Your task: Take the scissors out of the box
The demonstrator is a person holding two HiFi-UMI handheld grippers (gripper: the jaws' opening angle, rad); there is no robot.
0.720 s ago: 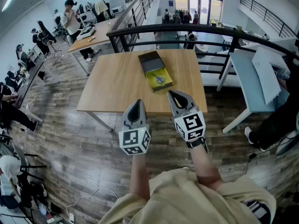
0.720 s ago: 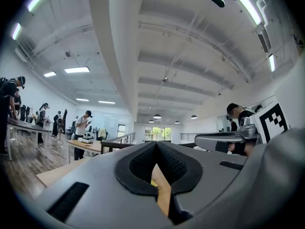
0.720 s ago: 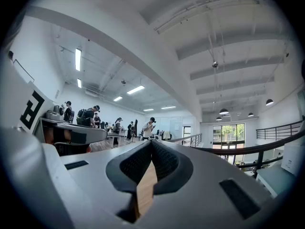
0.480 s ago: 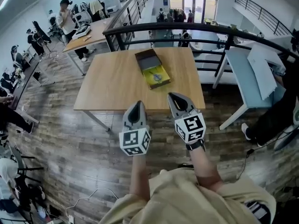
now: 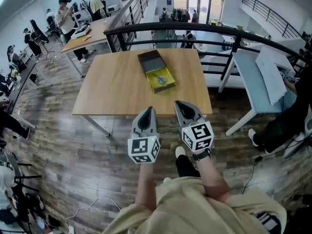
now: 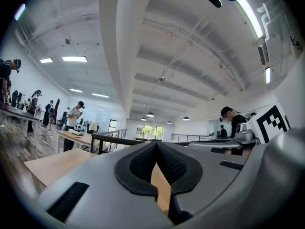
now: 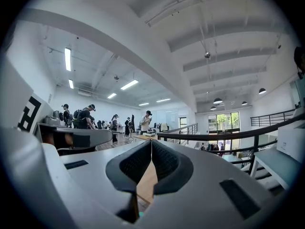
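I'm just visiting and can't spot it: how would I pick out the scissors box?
Find the wooden table in front of the dark railing. Toward its far edge lies an open box, alone on that table: dark lid, yellow inside, scissors lying in it.

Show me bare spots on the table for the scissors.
The table is bare left of the box, out to its left edge, and along the near edge in front of the box. A narrower strip lies right of it. Only the back centre, where the box sits, is taken.
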